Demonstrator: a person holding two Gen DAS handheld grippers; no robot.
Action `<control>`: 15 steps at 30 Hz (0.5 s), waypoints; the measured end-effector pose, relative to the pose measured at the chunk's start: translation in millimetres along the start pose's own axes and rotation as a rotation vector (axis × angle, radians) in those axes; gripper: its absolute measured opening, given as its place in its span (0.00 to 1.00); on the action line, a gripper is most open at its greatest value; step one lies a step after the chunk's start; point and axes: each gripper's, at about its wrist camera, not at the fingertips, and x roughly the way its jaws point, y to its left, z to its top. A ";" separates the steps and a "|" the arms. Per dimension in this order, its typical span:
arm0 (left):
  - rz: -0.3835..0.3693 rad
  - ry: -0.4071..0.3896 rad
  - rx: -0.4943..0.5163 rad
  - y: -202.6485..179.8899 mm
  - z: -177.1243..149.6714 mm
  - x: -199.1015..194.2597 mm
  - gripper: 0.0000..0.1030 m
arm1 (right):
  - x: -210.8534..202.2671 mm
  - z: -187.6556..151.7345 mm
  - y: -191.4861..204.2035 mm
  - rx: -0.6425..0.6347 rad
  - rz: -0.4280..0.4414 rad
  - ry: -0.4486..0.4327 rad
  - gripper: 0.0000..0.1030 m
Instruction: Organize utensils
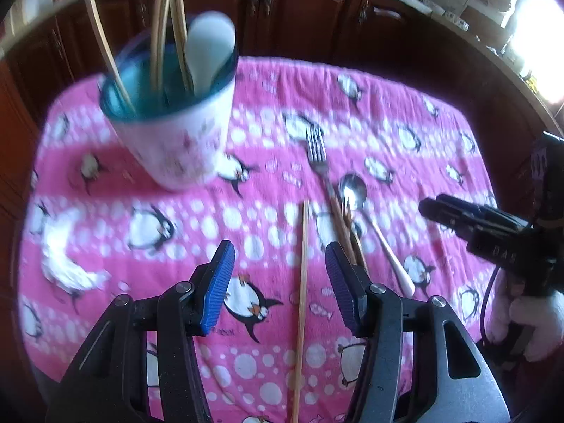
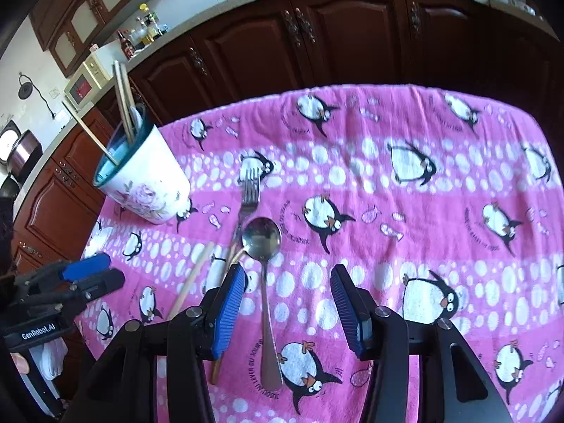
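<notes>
A white floral cup with a blue inside stands on the pink penguin cloth and holds several wooden chopsticks and a white spoon. On the cloth lie a metal fork, a metal spoon and loose wooden chopsticks. My left gripper is open above a single chopstick. My right gripper is open above the metal spoon's handle. Each gripper also shows in the other's view.
Dark wooden kitchen cabinets and a countertop with bottles and a microwave run behind the table. The cloth's far edge drops off toward the cabinets. A crumpled white tissue lies at the cloth's left.
</notes>
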 end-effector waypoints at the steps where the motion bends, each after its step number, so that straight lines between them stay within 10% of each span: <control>1: -0.015 0.019 -0.006 1.2 -1.0 4.8 0.52 | 3.2 0.2 -0.5 -0.001 0.007 0.004 0.47; 15: -0.035 0.093 0.084 -14.0 12.8 51.5 0.43 | 71.0 26.4 -5.4 -0.063 0.123 0.104 0.41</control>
